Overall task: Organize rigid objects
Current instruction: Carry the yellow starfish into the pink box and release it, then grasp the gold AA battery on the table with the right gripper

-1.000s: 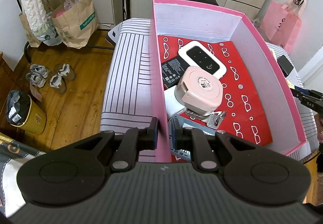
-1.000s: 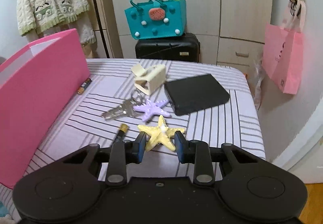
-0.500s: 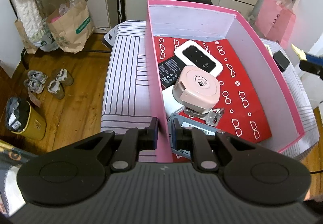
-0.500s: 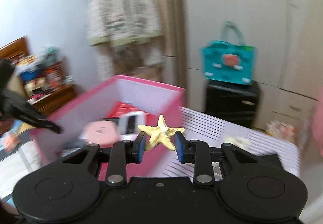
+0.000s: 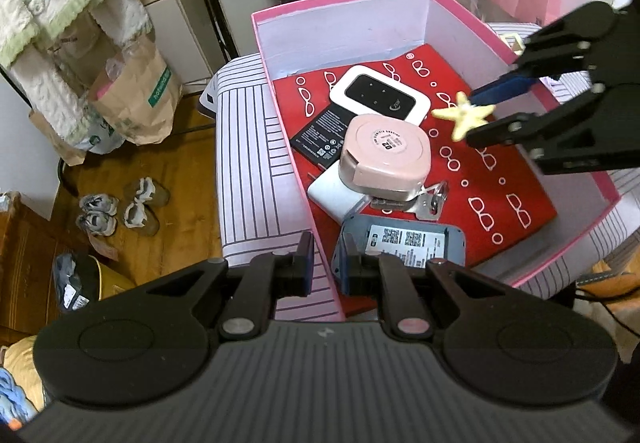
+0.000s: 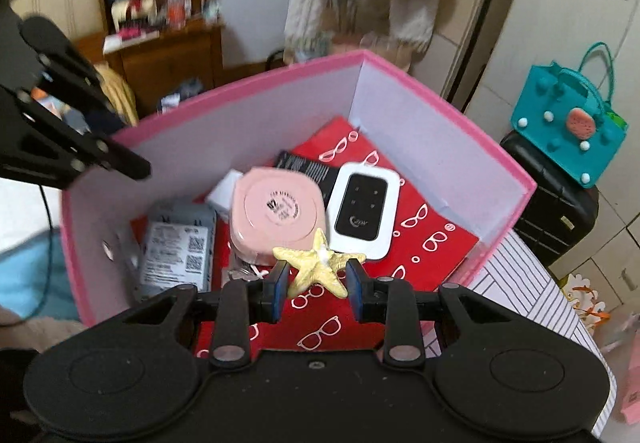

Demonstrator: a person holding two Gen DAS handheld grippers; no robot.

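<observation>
Here we saw the pale yellow, knobbly starfish figurine pinched between the blue pads of the right gripper, two of its arms pressed against the pads and one arm pointing up and away from the tool. Its surface looked matte and bumpy, with a small white spot at the centre. In the left wrist view the same starfish hung in the air above the red, glasses-patterned lining of the open pink cardboard box, not touching anything inside.

We held the left gripper nearly closed on the near wall of that box, one pad outside and one inside, the pink edge between them.

Inside the box we found a rounded pale pink plastic case with a printed label on its lid, resting on a white block. Beside it lay a white pocket router with a black face, a flat black battery and a grey device with a QR-code sticker. Metal keys poked out from under the pink case.

The box sat on a white cloth with dark stripes.
</observation>
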